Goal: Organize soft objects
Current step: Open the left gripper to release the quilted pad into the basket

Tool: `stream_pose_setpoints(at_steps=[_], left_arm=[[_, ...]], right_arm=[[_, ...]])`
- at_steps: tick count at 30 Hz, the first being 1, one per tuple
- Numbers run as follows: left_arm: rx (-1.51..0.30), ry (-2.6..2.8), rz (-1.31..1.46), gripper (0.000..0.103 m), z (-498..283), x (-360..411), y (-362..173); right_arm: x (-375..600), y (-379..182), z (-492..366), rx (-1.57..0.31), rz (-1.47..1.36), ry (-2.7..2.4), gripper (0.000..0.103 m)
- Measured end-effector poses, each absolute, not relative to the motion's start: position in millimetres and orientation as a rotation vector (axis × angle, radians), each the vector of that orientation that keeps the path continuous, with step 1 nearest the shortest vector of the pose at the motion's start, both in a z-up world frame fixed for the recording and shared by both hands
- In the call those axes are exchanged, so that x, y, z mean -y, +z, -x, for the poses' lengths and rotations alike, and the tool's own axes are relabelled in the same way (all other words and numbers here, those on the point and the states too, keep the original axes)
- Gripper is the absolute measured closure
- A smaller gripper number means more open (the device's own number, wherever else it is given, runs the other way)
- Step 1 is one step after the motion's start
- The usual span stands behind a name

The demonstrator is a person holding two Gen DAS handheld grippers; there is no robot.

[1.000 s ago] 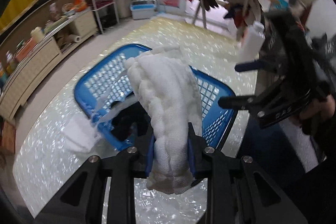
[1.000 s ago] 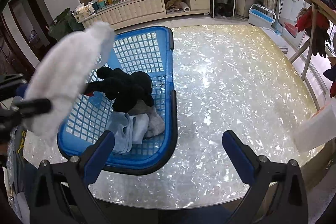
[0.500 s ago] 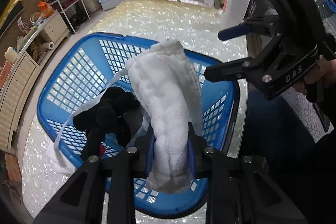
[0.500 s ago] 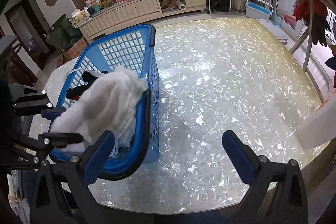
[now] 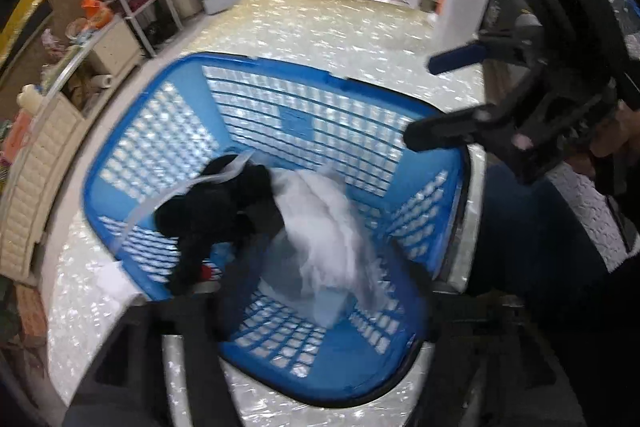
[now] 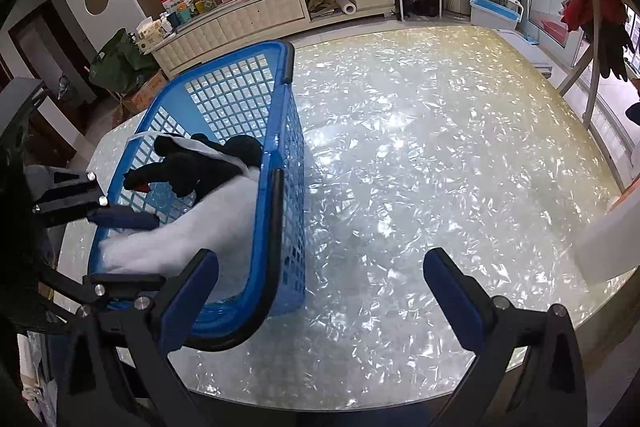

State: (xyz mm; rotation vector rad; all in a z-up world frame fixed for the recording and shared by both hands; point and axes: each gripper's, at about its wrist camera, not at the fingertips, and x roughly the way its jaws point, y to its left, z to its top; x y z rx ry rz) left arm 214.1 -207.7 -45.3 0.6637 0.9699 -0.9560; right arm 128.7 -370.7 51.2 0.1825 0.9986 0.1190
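Observation:
A blue mesh basket [image 5: 304, 65] [image 6: 296, 187] stands on the pearly table. A black plush toy [image 5: 216, 211] [image 6: 200, 163] lies in it. A white knitted cloth [image 5: 332, 227] [image 6: 208, 227], blurred, drops into the basket beside the toy. My left gripper [image 5: 320, 315] [image 6: 128, 251] hangs over the near end of the basket. Its jaws are opening, and the cloth slips loose between them with no pad pressing on it. My right gripper [image 6: 320, 291] [image 5: 428, 101] is open and holds nothing, low over the table just right of the basket.
A white plastic bottle [image 5: 460, 7] [image 6: 600, 239] stands at the table's right edge. The shiny table [image 6: 420, 147] stretches far to the right of the basket. A cream sideboard [image 6: 260, 15], a wire shelf and a clothes rack stand beyond the table.
My left gripper sank over the basket and its jaws spread apart, releasing the white cloth, which has fallen in beside the black plush. The right gripper has stayed put.

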Motion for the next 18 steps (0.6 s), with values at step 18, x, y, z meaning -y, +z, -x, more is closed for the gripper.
stream_pose_setpoints(at_steps=[18], left_arm=[[-0.903,-0.709,-0.425,0.01,-206,131,9]], right_arm=[[323,87,-119,-0.947,-0.114,0.16,0.0]])
